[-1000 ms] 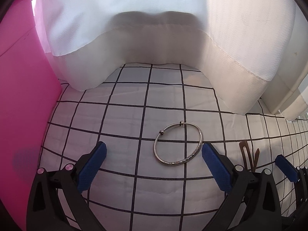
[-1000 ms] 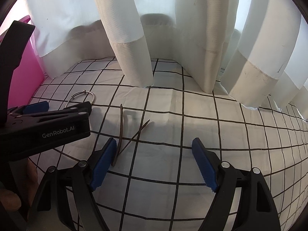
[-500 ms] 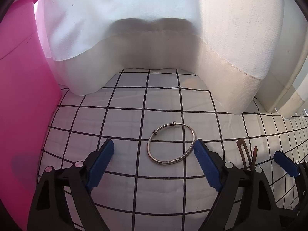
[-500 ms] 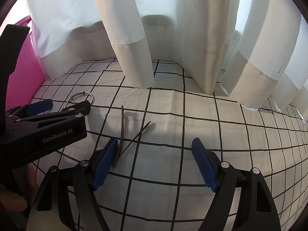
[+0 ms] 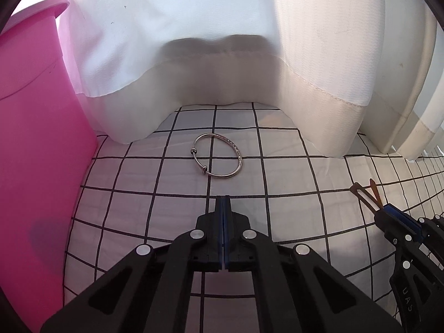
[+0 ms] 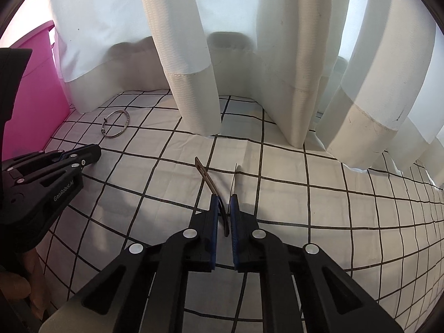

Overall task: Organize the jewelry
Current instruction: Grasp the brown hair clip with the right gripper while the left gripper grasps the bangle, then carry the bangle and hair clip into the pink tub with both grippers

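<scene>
The left gripper (image 5: 222, 202) has its pads pressed together on nothing. The bangle (image 5: 217, 155) lies flat on the checked cloth (image 5: 138, 172) straight ahead of it, just beyond the tips and apart from them, near the hem of the curtain (image 5: 222, 77). A pink bin (image 5: 36, 127) stands to the left. The bangle's longer span runs from near-left to far-right, with its two small beads on the near-left arc.

The right gripper (image 6: 223, 208) is clamped on a brown hairpin (image 6: 206, 174), whose prongs stick out toward the far left above the cloth.

The left gripper is much the nearer to the bangle; the right is well apart from it and already loaded. Both grippers pitch steeply down toward the cloth. To take the bangle, the left would probably have to spread first and straddle the near arc.
</scene>
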{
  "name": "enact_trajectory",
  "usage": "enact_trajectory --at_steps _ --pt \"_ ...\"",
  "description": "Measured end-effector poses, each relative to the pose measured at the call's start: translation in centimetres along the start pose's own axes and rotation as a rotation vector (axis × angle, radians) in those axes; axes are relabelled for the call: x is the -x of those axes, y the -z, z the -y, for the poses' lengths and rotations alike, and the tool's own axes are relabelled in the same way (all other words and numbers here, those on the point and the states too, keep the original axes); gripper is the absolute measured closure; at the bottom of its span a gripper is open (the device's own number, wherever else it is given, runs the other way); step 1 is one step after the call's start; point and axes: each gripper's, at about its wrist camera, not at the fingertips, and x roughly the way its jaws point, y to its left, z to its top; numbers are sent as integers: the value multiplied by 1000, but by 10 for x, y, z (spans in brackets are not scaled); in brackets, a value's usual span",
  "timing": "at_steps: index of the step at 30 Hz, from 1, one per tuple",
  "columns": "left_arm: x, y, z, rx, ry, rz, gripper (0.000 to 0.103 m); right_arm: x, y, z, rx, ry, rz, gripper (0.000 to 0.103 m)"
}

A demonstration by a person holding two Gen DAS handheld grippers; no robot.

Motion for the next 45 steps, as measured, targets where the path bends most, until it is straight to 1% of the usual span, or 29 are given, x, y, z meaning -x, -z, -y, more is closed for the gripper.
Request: enact_trajectory --at_steps 2,3,5,7,8,9,10,11,14,16,19,21,26,29,30,31,33,34,36,45 --pt "0 2 -2 1 2 -2 101 1 1 1 -4 -3 1 95" --pt "1 -5 -2 4 3 -3 100 1 1 1 -3 -3 0 94" --pt "0 -4 -3 4 10 -4 99 3 2 3 -1 -3 -3 94" --pt "-2 -8 -3 3 10 -9 86 1 0 2 -2 -5 -6 94" --pt "2 -15 -5 11 15 -15 64 1 0 2 -2 -6 -8 94" --pt "0 -17 -6 26 20 -21 38 1 0 1 -2 -5 -9 94" --pt "-2 -20 -8 43 20 -18 29 0 -2 1 2 -5 -10 94" --pt "-4 -24 -8 54 21 -15 28 -2 -3 0 5 -6 -11 94" --pt "-14 -29 -9 62 -1 -43 29 -5 -4 -1 8 -10 -12 94" --pt "-20 -34 -11 75 -2 -42 26 -8 -6 -3 9 -15 -12 94" --pt "-30 -42 -13 80 -7 -39 21 -10 -7 -7 12 -17 -7 94" --pt "-36 -49 -16 88 -12 -39 15 -11 -8 -7 10 -20 -5 94" --pt "-49 -63 -20 100 -20 -43 12 -13 -9 -5 8 -25 0 94" --pt "-47 -65 -18 98 -20 -44 12 -16 -11 -4 3 -28 2 94" --pt "-47 -65 -18 98 -17 -44 14 -16 -12 -4 0 -29 2 94" --pt "-46 -65 -18 97 -15 -41 16 -17 -13 -4 -1 -30 2 94" --pt "-36 -58 -23 88 -11 -24 33 -14 -10 -3 -1 -27 3 94" --pt "-33 -57 -22 80 -7 -17 37 -13 -9 -3 -3 -27 4 94" --pt "-28 -54 -21 64 2 -8 61 -13 -10 -3 -2 -28 4 94" --pt "-20 -45 -32 65 7 -9 62 -13 -10 -2 5 -45 6 94"
